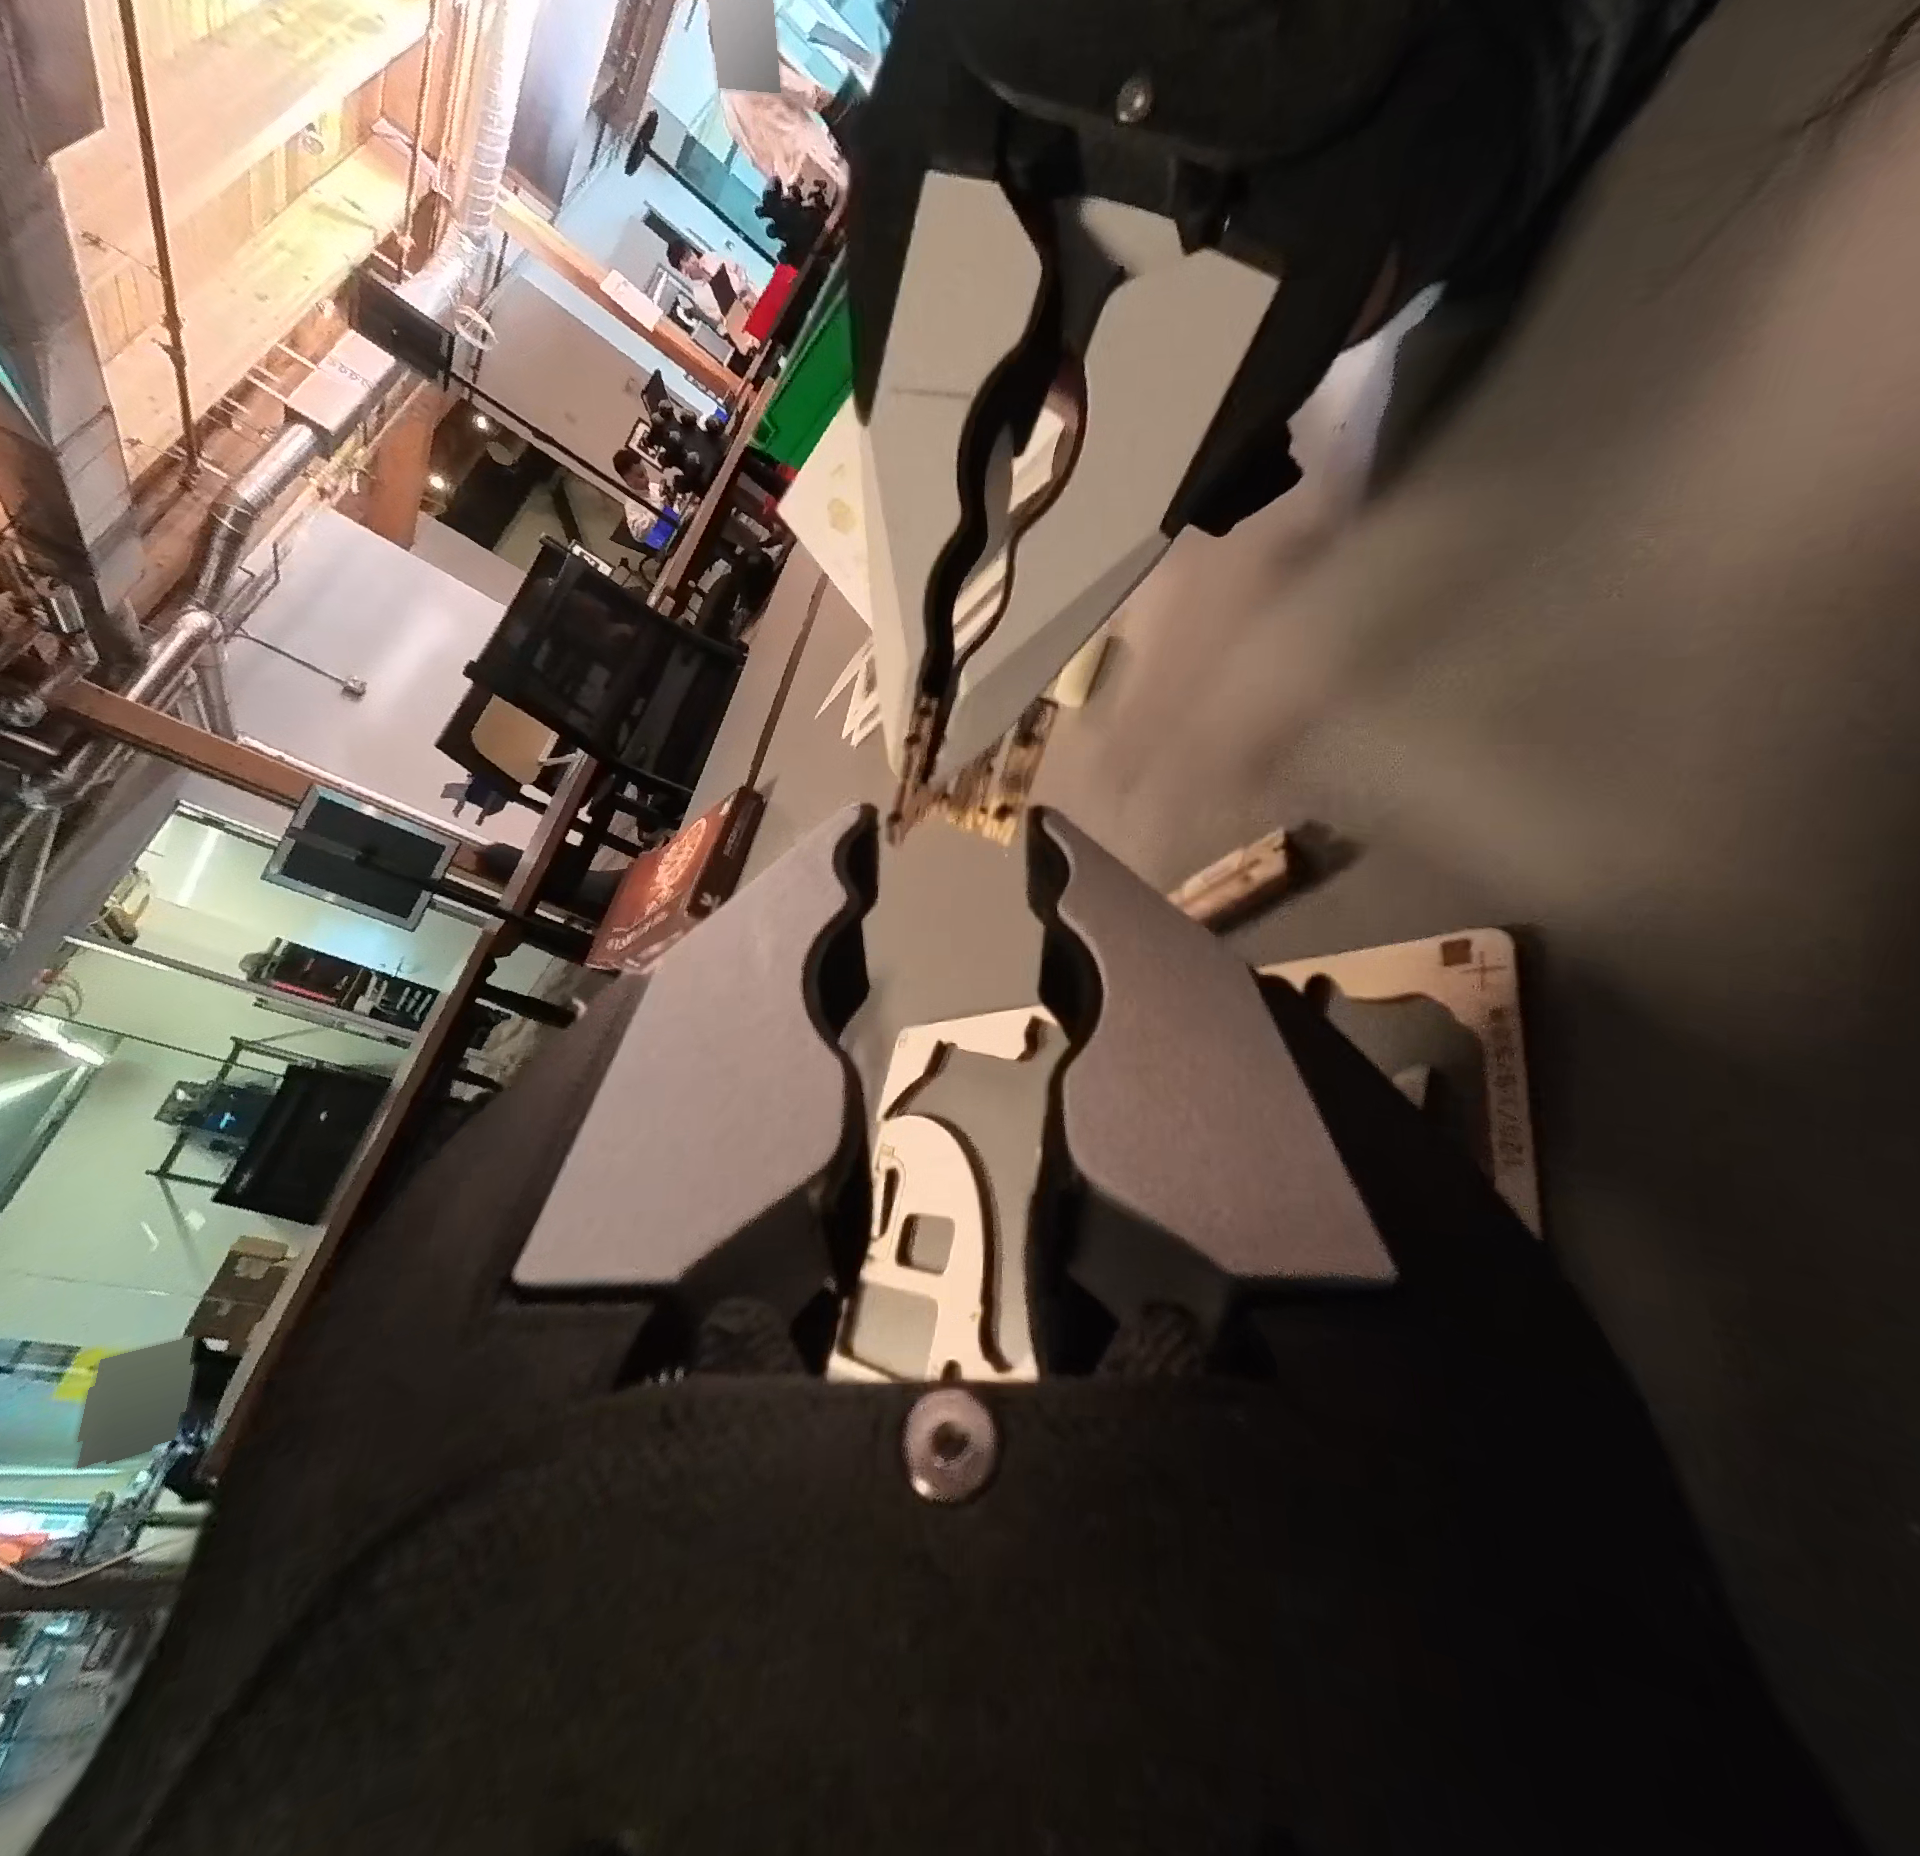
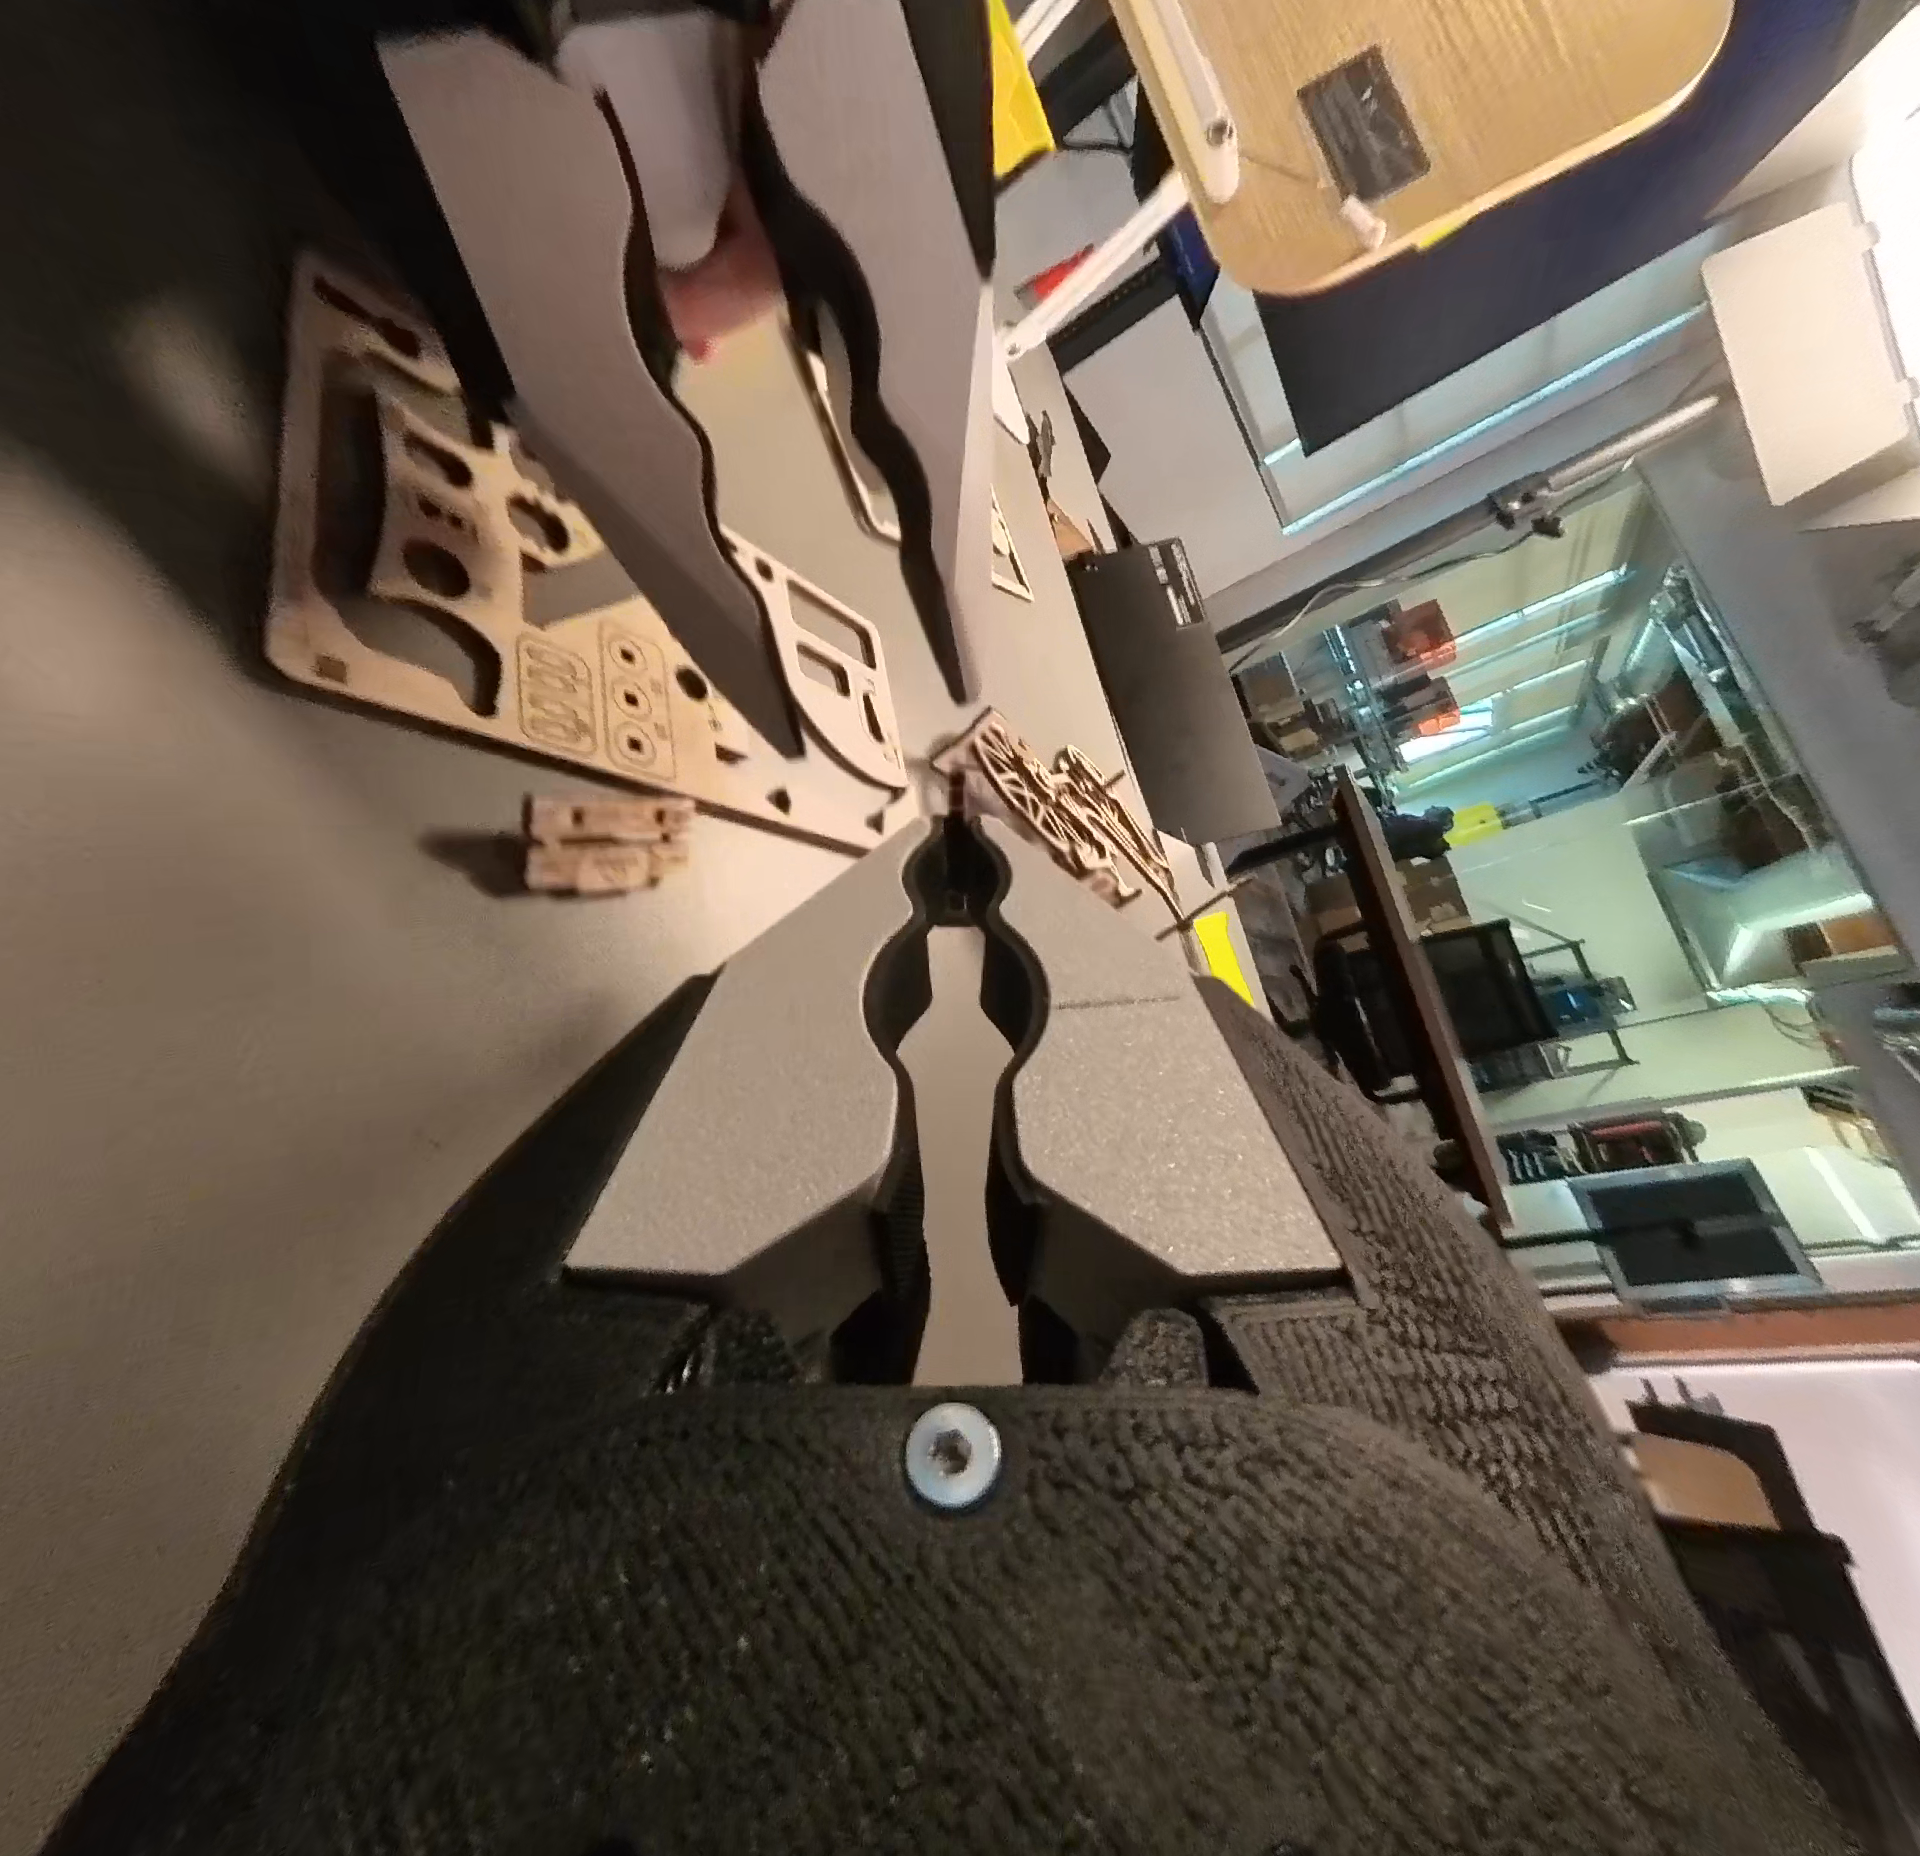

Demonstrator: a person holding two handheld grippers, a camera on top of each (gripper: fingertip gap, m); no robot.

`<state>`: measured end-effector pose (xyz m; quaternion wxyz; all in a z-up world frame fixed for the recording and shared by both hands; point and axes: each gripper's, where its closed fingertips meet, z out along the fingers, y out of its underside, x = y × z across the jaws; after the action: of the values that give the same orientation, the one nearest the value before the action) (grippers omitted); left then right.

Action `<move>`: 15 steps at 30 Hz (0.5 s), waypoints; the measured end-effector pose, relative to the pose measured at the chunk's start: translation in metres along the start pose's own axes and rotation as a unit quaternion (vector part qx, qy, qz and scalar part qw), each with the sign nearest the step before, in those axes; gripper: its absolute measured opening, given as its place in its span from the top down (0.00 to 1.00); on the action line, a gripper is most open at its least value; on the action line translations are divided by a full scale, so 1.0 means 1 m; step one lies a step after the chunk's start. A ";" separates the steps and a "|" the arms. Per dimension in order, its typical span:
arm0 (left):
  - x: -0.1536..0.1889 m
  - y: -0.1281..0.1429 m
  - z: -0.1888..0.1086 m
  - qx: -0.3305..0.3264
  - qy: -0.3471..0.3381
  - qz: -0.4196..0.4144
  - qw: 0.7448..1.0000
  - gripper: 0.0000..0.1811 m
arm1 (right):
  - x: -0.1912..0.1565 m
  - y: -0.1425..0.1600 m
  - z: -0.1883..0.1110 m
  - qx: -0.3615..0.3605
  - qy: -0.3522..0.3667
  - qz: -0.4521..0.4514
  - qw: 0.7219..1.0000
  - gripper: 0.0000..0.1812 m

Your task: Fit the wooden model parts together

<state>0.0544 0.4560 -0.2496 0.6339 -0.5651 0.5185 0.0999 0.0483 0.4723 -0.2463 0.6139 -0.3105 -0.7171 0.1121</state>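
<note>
Our right tool (image 2: 951,835) pinches the lacy wooden model (image 2: 1049,819) at its near end, above the counter (image 2: 208,975); its long axis runs away from us. Our left tool (image 1: 951,840) stands wide, just short of it. The fretwork seems light and brittle, so we'd grip solid edges.

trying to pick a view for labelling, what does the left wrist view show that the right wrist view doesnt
Left wrist only: the left gripper open, with nothing between its fingers.

Right wrist only: the spoked wooden wheel assembly just past the fingertips.

Both: the right gripper shut on a small wooden part, the cut-out wooden sheet, the small wooden block stack and the grey table.
</note>
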 end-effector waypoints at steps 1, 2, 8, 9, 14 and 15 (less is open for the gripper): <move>0.000 0.002 -0.001 -0.006 0.004 -0.008 1.000 0.85 | 0.002 0.005 0.000 -0.009 0.003 -0.006 1.000 1.00; 0.001 0.004 -0.002 -0.014 0.013 -0.021 1.000 0.85 | 0.004 0.010 0.000 -0.016 0.004 -0.013 1.000 1.00; 0.014 0.007 -0.003 -0.082 0.088 -0.169 0.978 0.77 | 0.009 0.030 0.002 -0.052 0.010 -0.030 0.998 1.00; 0.017 0.002 -0.002 -0.088 0.097 -0.204 0.970 0.76 | 0.007 0.032 0.003 -0.056 0.007 -0.035 0.998 1.00; 0.031 0.016 0.004 -0.220 0.059 -0.320 0.919 0.79 | 0.008 0.035 0.004 -0.051 0.007 -0.026 0.998 1.00; 0.039 0.019 0.005 -0.249 0.062 -0.338 0.906 0.79 | 0.010 0.035 0.003 -0.047 0.007 -0.018 0.999 1.00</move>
<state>0.0611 0.4491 -0.2917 0.4352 -0.8508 0.2931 -0.0298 0.0556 0.5057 -0.2580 0.6053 -0.3269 -0.7228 0.0655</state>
